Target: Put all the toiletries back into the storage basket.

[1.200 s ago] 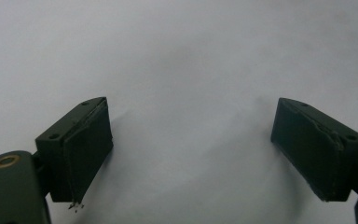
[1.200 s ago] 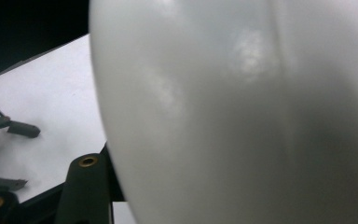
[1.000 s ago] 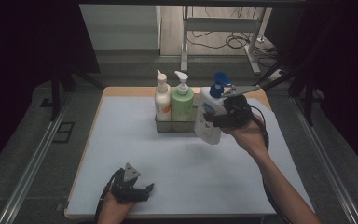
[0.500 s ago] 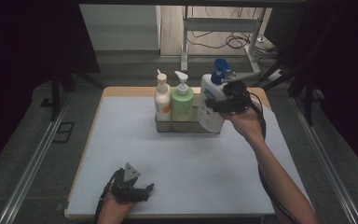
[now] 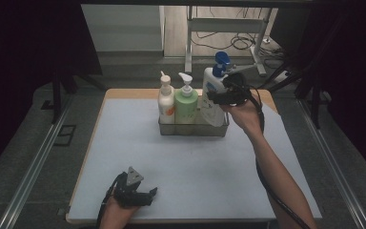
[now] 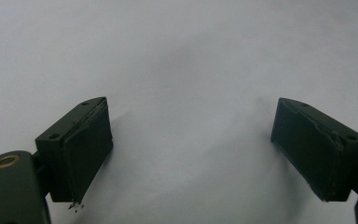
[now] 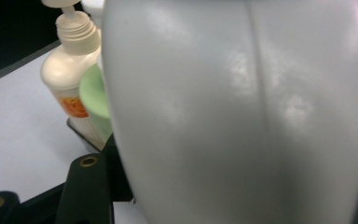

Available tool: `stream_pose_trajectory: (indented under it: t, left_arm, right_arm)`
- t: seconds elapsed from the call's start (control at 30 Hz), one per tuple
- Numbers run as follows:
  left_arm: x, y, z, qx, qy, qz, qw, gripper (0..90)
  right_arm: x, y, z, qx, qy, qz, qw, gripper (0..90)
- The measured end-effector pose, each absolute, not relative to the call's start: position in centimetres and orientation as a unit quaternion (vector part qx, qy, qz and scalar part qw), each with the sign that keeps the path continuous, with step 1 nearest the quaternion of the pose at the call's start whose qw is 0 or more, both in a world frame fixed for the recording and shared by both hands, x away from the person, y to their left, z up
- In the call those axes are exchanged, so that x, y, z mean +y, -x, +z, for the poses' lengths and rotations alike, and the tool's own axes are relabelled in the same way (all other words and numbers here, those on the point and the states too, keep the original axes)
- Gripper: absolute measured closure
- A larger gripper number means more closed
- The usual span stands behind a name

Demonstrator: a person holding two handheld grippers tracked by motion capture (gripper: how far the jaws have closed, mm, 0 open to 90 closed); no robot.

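Right gripper (image 5: 219, 98) at about 1 o'clock on the table (image 5: 209, 191), clamped on the white bottle with blue pump (image 5: 210, 93); its own view has the bottle's pale body (image 7: 242, 112) pressed between the jaws. The bottle's base is in the right end of the metal caddy (image 5: 194, 129), at 12 o'clock near the far edge. Whether it rests on the caddy floor, cannot tell. Caddy also holds a white bottle with orange label (image 5: 166, 99) at its left end and a green pump bottle (image 5: 186, 101) in the middle, both upright, just beside each other. Left gripper (image 5: 140, 195) at 7 o'clock near the front edge, jaws spread wide over bare table surface (image 6: 182, 70), gripping nothing.
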State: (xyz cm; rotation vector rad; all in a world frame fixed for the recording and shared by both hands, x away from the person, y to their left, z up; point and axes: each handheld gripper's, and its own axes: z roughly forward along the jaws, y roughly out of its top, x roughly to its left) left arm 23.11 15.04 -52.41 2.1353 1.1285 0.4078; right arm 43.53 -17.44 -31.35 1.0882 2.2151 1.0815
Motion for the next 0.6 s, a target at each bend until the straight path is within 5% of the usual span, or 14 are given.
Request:
stream_pose_trajectory:
  t: [0.6]
  left_arm:
    - [15.0,-23.1,-52.4,0.434,-0.82,0.156,0.34,12.1]
  right_arm:
    - [-17.2,-46.3,-32.8,0.791,-0.41,0.388,0.235,40.6]
